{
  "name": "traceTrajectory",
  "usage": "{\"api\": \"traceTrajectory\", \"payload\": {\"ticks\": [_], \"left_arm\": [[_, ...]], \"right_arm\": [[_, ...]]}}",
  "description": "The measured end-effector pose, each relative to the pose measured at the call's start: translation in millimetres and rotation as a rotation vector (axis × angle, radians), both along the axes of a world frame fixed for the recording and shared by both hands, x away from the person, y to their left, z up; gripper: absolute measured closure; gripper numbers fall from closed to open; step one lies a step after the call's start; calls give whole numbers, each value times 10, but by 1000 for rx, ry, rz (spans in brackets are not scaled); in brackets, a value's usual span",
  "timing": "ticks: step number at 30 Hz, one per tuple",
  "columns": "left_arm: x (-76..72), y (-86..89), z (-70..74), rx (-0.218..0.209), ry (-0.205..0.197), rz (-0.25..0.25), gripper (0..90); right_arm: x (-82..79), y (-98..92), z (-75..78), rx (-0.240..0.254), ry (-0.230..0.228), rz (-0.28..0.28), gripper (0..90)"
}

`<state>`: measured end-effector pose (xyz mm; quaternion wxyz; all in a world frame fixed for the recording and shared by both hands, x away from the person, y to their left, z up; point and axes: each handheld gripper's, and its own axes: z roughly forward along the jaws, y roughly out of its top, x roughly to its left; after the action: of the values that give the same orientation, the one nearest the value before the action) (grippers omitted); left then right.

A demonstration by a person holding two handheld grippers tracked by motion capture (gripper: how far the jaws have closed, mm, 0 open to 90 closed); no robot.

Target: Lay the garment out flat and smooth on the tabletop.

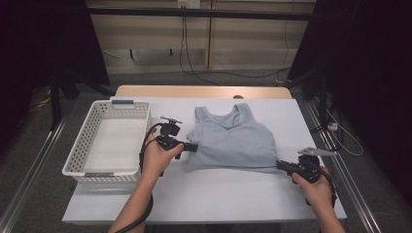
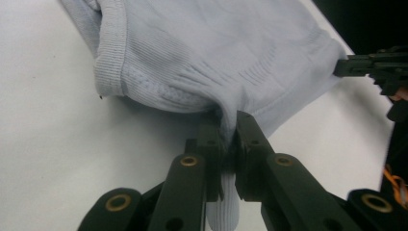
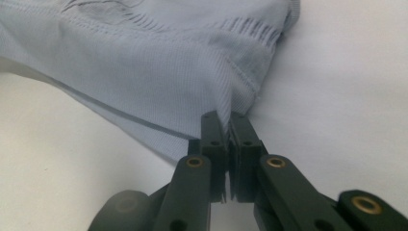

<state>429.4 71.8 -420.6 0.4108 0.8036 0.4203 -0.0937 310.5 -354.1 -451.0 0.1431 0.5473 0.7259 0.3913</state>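
A pale blue sleeveless top (image 1: 231, 138) lies flat on the white table (image 1: 204, 194), neck toward the far side. My left gripper (image 1: 195, 147) is shut on the top's lower left corner; in the left gripper view the ribbed fabric (image 2: 202, 62) is pinched between the jaws of the left gripper (image 2: 228, 120). My right gripper (image 1: 281, 165) is shut on the lower right corner, and the right gripper view shows the hem (image 3: 144, 72) bunched between the closed jaws of the right gripper (image 3: 227, 118). The right gripper's tips (image 2: 346, 67) also appear far off in the left gripper view.
A white slotted basket (image 1: 87, 141) stands empty at the table's left side, close beside my left hand. The table's wooden far edge (image 1: 204, 91) lies beyond the top. Metal rails run along the floor on both sides.
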Motion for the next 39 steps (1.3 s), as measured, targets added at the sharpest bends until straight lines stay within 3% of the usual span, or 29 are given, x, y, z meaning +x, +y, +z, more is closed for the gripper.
{"api": "traceTrajectory", "payload": {"ticks": [7,16,25,31,37,39], "left_arm": [[64,-21,-106,22,-3,27,841],[132,-24,-204,53,-5,57,843],[135,-61,-234,81,-17,67,839],[157,-56,-266,78,-8,69,839],[173,-40,-333,70,31,75,841],[173,-44,-338,83,23,71,841]], "right_arm": [[69,59,-19,-53,-18,-17,870],[166,141,-94,-79,-11,-28,861],[115,135,-68,-80,-10,-19,841],[120,160,-79,-104,-17,-12,853],[144,165,-95,-109,-18,-17,846],[142,165,-99,-103,-17,-19,842]]}}
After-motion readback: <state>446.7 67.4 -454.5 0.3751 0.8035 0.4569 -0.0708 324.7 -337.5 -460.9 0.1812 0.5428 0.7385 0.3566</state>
